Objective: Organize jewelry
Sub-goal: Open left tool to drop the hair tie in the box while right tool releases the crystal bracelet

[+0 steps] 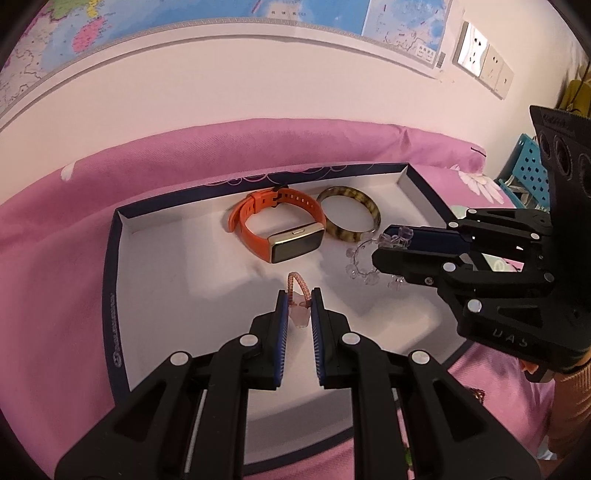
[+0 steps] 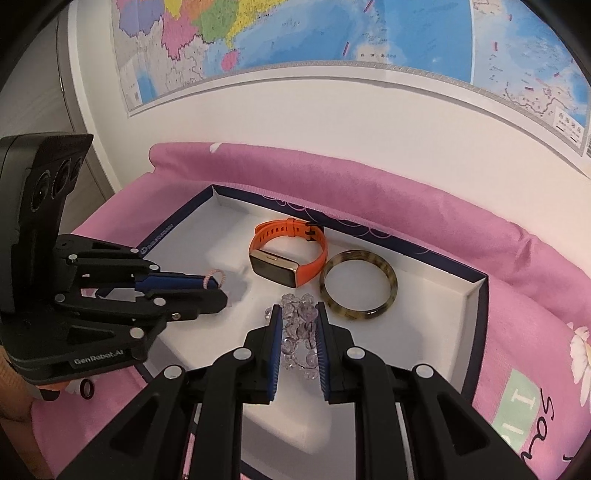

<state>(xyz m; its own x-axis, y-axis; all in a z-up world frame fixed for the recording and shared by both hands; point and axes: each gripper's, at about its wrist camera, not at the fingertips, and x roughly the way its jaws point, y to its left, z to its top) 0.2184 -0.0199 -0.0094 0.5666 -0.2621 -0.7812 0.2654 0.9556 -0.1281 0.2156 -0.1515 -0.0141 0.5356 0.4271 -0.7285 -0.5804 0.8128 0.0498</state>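
A white box tray with a dark blue rim [image 1: 114, 258] [image 2: 476, 295] lies on pink cloth. Inside it rest an orange smartwatch [image 1: 280, 229] [image 2: 291, 258] and a tortoiseshell bangle [image 1: 349, 214] [image 2: 358, 288] side by side near the far wall. My left gripper [image 1: 299, 294] [image 2: 221, 291] is shut on a pink braided cord ring with a pale crystal [image 1: 301, 317] [image 2: 213, 276], just above the tray floor in front of the watch. My right gripper [image 2: 297, 310] [image 1: 380, 244] is shut on a clear bead bracelet [image 2: 300, 321] [image 1: 364, 267], which hangs near the bangle.
Pink flowered bedding [image 1: 55, 258] surrounds the tray and rises in a roll behind it. A map [image 2: 332, 33] and wall sockets [image 1: 480, 59] are on the wall. A blue perforated crate [image 1: 528, 173] stands at the far right. A small dark ring [image 2: 86, 388] lies on the cloth by the left hand.
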